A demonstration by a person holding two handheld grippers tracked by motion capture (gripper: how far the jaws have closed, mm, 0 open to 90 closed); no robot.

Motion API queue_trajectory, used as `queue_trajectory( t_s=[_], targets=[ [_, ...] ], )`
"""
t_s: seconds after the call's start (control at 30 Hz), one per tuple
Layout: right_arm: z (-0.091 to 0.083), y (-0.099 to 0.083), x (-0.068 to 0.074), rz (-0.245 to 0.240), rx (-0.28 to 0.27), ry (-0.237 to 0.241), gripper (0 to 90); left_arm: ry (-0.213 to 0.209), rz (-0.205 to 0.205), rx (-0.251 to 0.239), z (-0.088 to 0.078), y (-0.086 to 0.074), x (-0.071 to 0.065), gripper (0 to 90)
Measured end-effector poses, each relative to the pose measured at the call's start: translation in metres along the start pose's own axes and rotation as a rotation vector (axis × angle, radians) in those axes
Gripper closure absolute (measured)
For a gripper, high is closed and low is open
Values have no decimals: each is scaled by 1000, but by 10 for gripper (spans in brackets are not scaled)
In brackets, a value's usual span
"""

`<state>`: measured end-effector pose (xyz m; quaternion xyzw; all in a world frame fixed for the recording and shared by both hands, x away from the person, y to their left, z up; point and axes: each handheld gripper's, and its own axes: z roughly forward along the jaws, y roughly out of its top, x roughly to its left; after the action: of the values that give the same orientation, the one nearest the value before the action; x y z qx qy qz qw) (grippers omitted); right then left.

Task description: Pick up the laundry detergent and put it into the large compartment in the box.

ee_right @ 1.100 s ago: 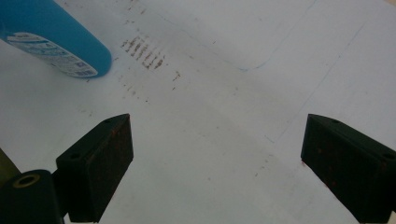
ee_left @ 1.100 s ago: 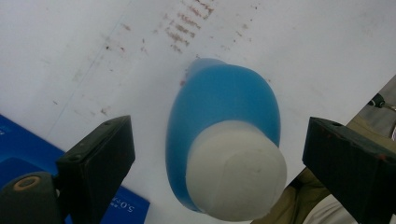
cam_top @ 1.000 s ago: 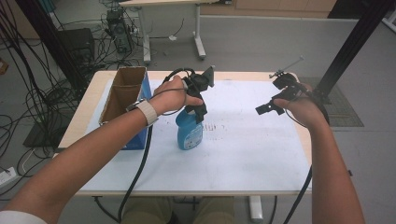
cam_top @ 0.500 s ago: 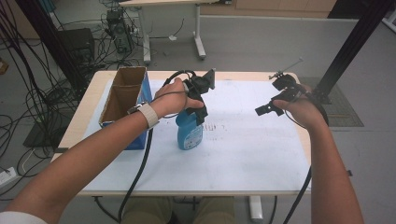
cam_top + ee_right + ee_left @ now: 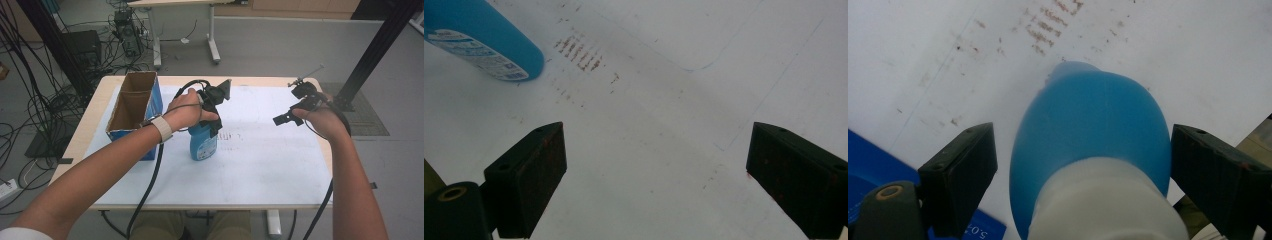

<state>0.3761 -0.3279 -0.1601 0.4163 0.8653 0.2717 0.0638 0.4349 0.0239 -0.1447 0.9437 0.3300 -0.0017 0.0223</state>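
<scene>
A smooth blue plastic bottle (image 5: pixel 202 142) stands upright near the middle of the white table (image 5: pixel 260 170), its white neck pointing up, beside a cardboard box (image 5: pixel 132 107). The left gripper (image 5: pixel 1083 165) straddles it, jaws just closing, apparently not yet touching. The right gripper (image 5: pixel 654 175) hovers released.

Blue bottle (image 5: pixel 202 142) upright on the table (image 5: pixel 260 170), left gripper (image 5: pixel 212 102) directly over its top, open cardboard box (image 5: pixel 132 107) just left, right gripper (image 5: pixel 295 112) well right, raised

white table (image 5: pixel 260 170) with bottle (image 5: pixel 202 142), box (image 5: pixel 134 117)
</scene>
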Motion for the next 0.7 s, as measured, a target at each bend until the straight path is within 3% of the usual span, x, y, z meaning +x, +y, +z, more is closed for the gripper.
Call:
queue_trajectory(
  t_s=[0.3,0.7],
  targets=[
    [0,-1,0,2,-2,1,90,11,1,6,9,0,-2,150],
    [2,-1,0,3,-3,3,90,42,12,9,11,0,-8,241]
  ],
)
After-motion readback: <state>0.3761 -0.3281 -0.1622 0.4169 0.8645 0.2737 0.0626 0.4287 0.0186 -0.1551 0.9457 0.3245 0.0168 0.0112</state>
